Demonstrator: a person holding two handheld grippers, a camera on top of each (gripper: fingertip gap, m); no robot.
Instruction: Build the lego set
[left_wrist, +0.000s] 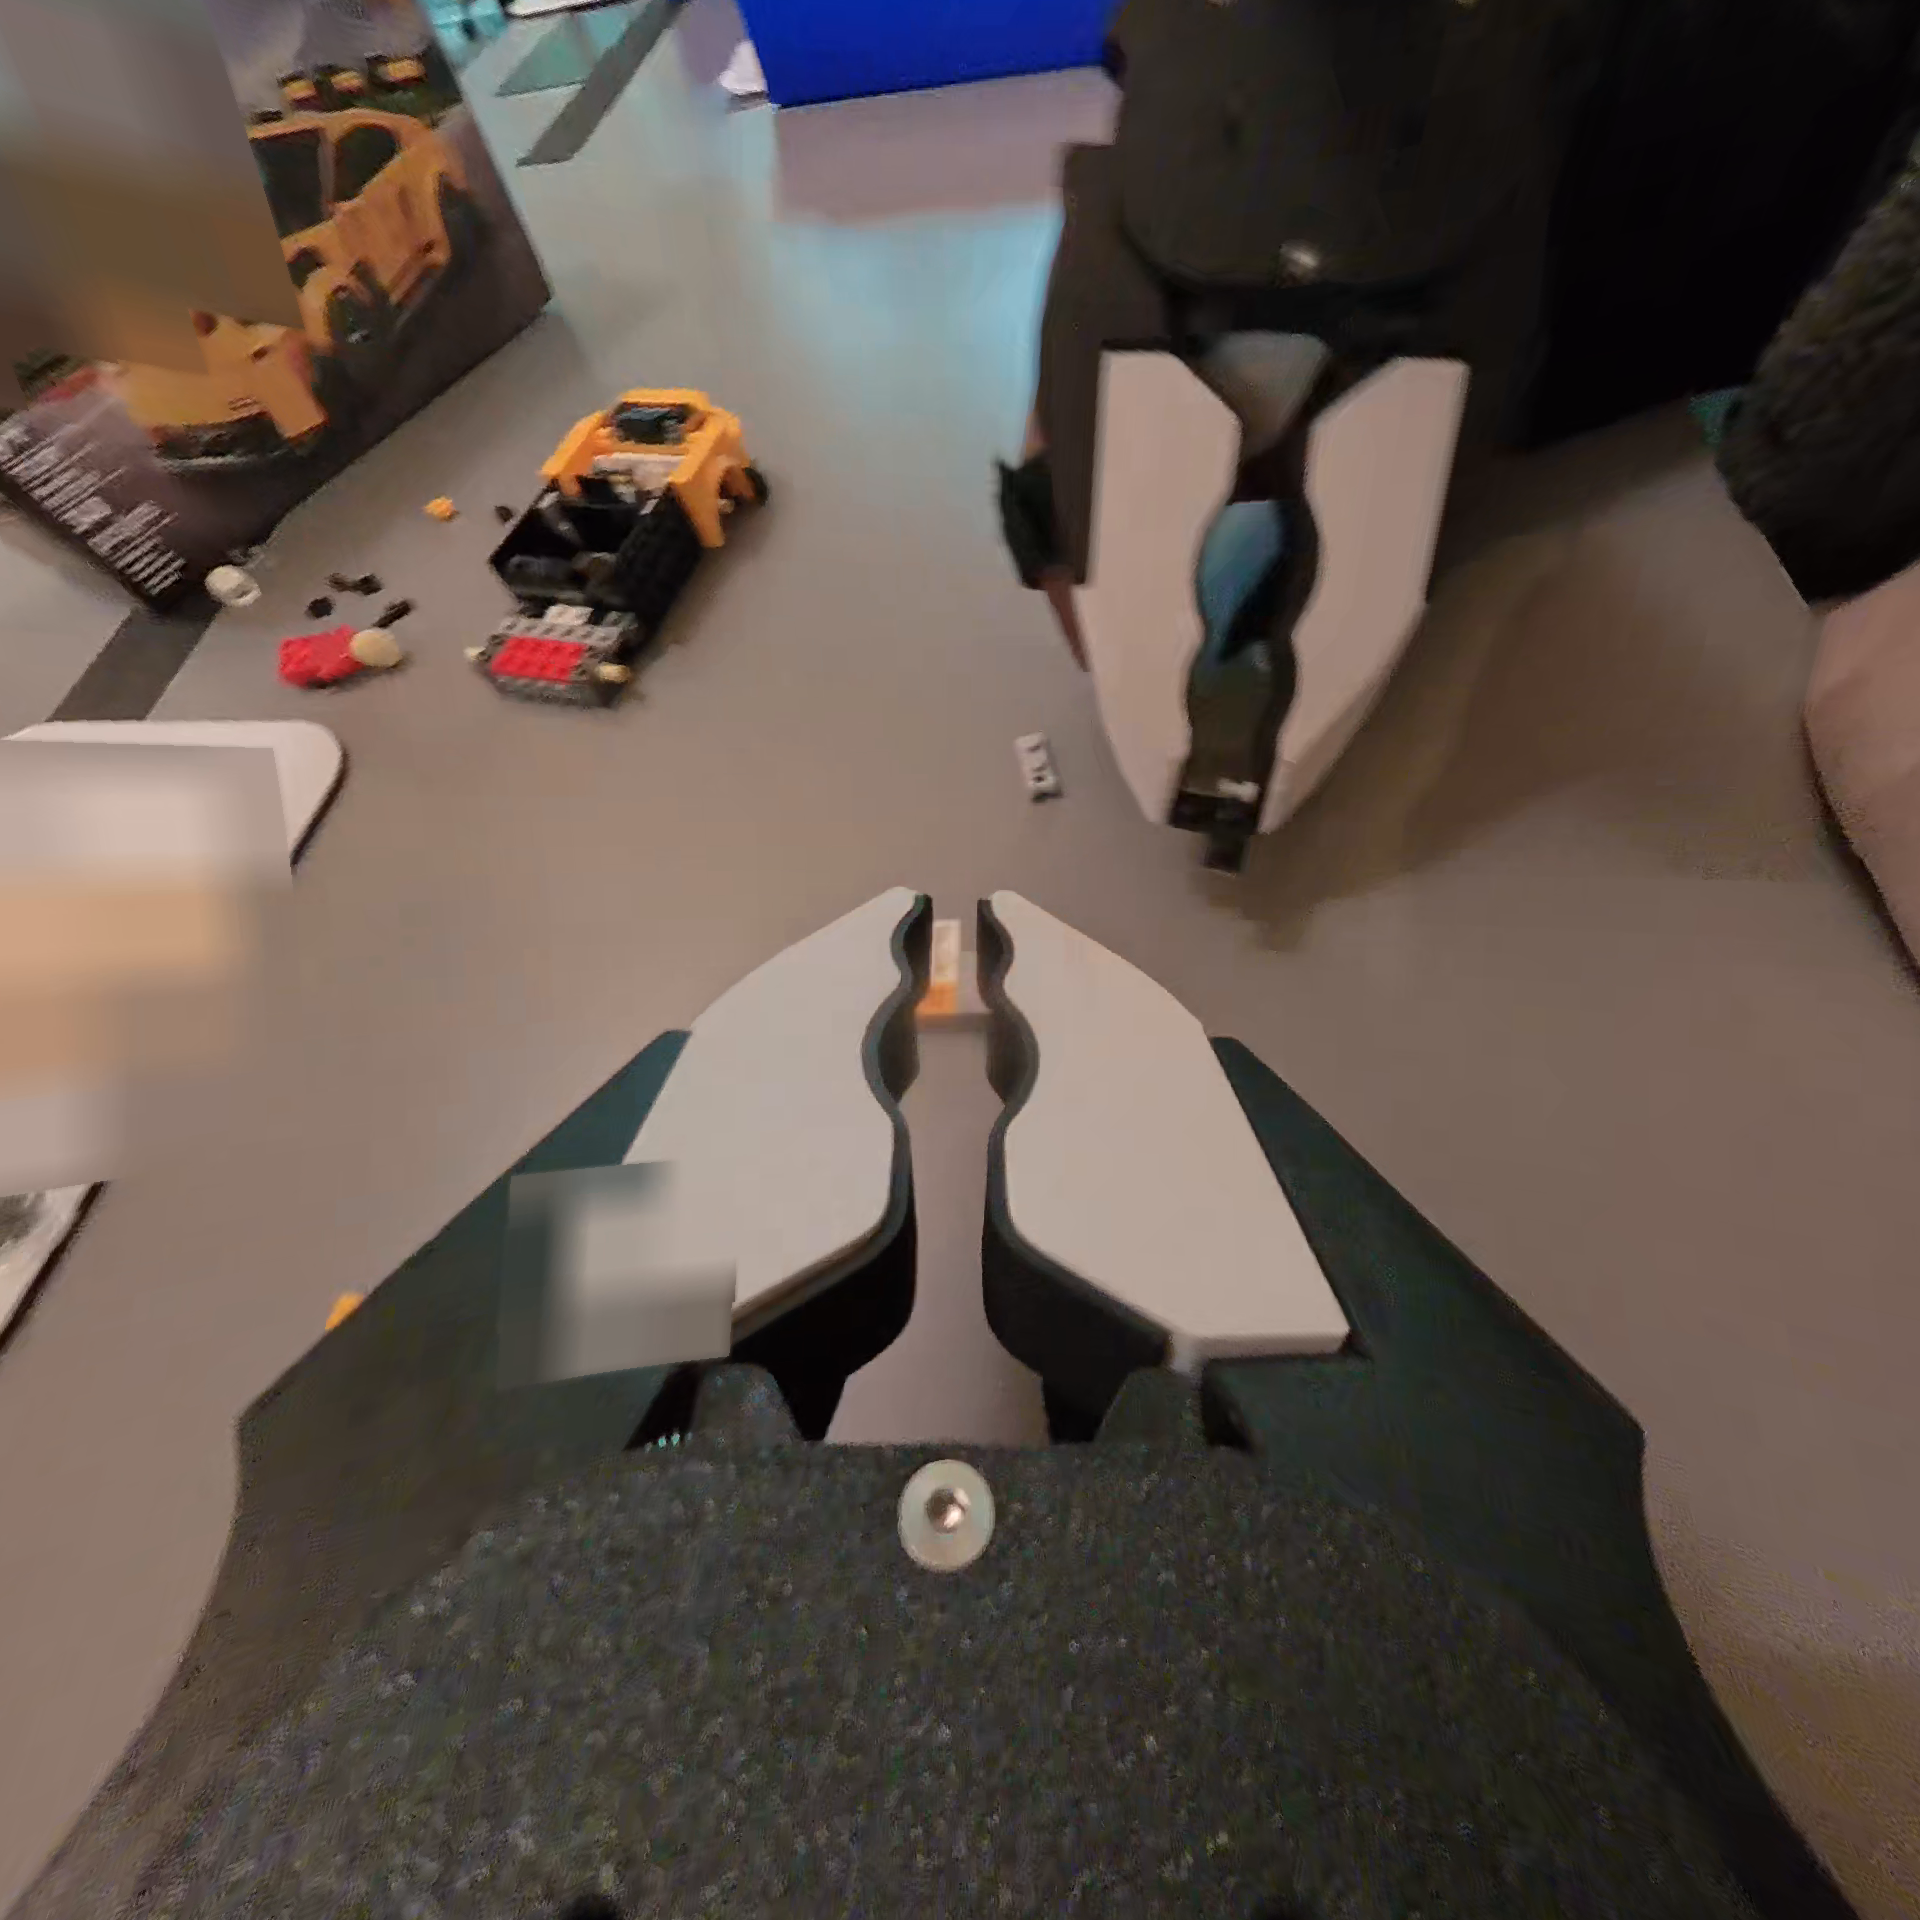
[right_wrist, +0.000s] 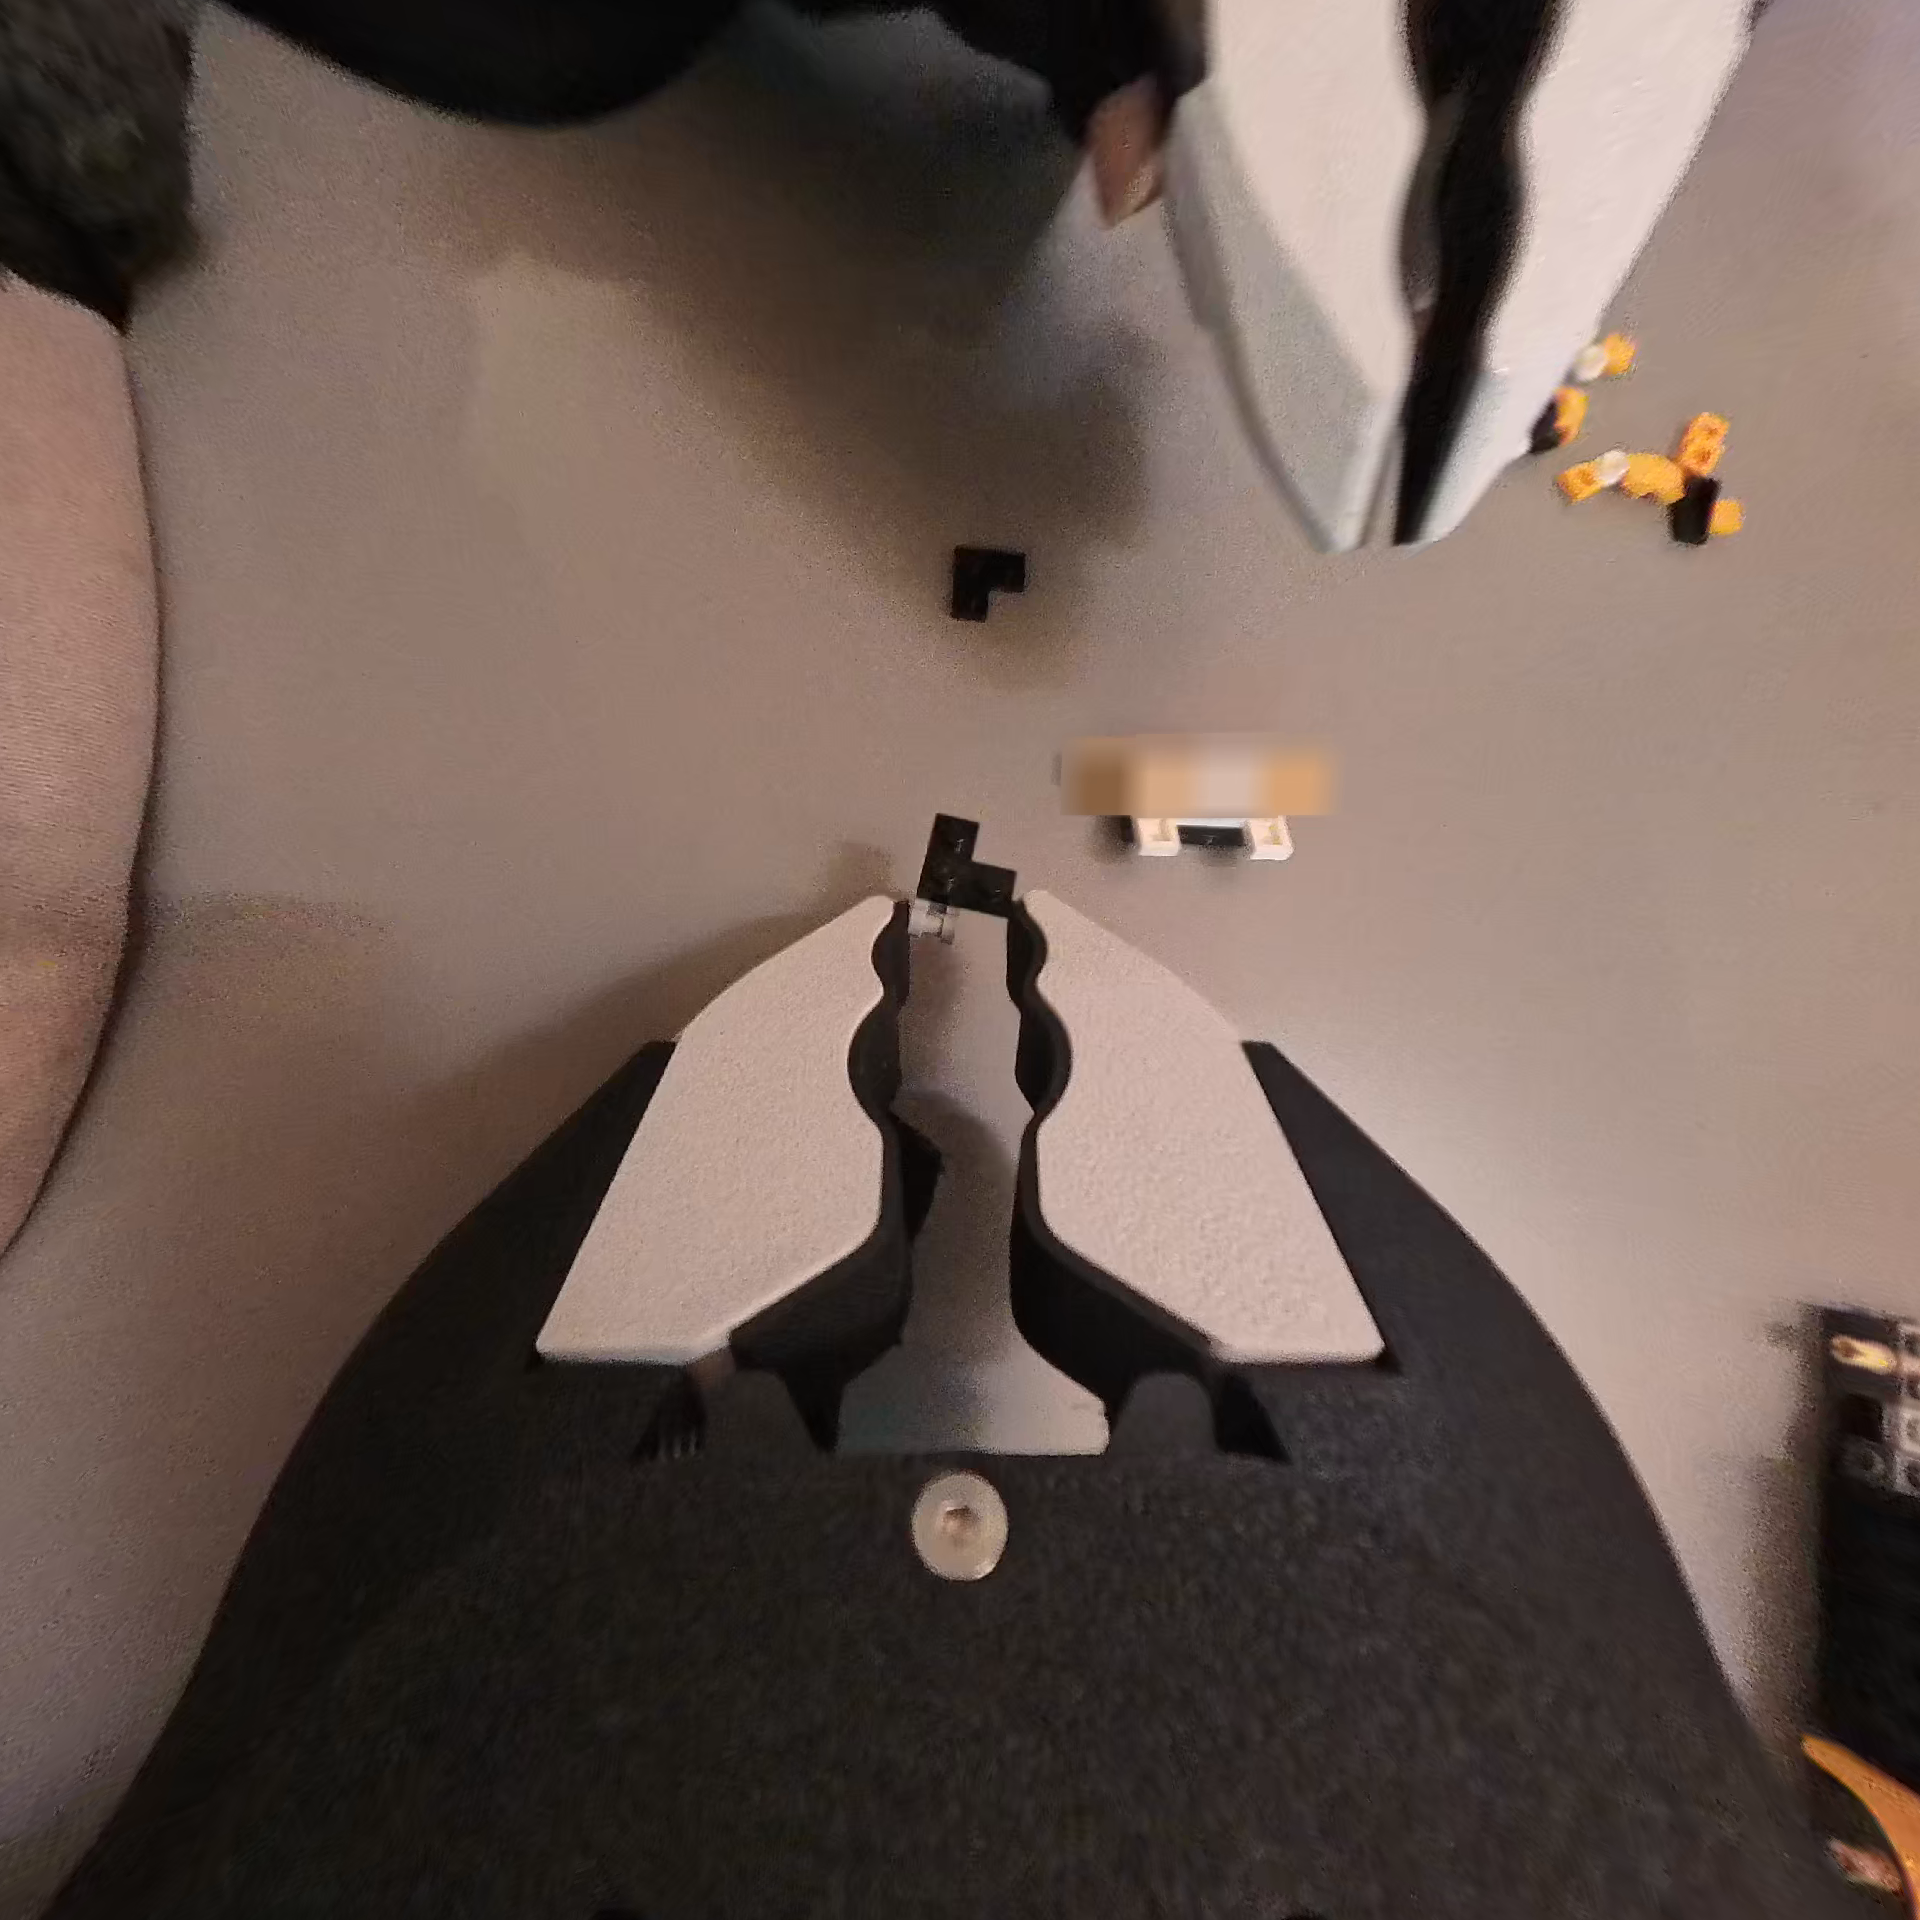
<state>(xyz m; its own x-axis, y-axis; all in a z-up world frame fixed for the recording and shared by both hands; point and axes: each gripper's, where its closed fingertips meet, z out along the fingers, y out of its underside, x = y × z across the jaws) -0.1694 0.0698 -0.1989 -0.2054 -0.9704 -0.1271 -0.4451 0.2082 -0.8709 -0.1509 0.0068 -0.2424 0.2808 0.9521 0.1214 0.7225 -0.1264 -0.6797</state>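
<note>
My left gripper (left_wrist: 954, 906) hovers over the grey table (left_wrist: 1455, 1039), its jaws a narrow gap apart with nothing between them. Through the gap a white and orange piece (left_wrist: 948, 977) shows, lying on the table; it also shows in the right wrist view (right_wrist: 1210, 834). My right gripper (right_wrist: 961, 914) is shut on a black L-shaped piece (right_wrist: 961, 871) with a small pale bit (right_wrist: 928, 921) on it. In the left wrist view the right gripper (left_wrist: 1216, 831) hangs tips-down at the right. The partly built yellow and black car (left_wrist: 623, 540) sits far left.
The set's box (left_wrist: 260, 312) stands at the back left, with red pieces (left_wrist: 332, 655) and small black bits by it. A small grey piece (left_wrist: 1037, 764) lies near the right gripper. Another black L-piece (right_wrist: 985, 582) and several orange pieces (right_wrist: 1652, 468) lie on the table. Left tips to right tips: about 8 cm.
</note>
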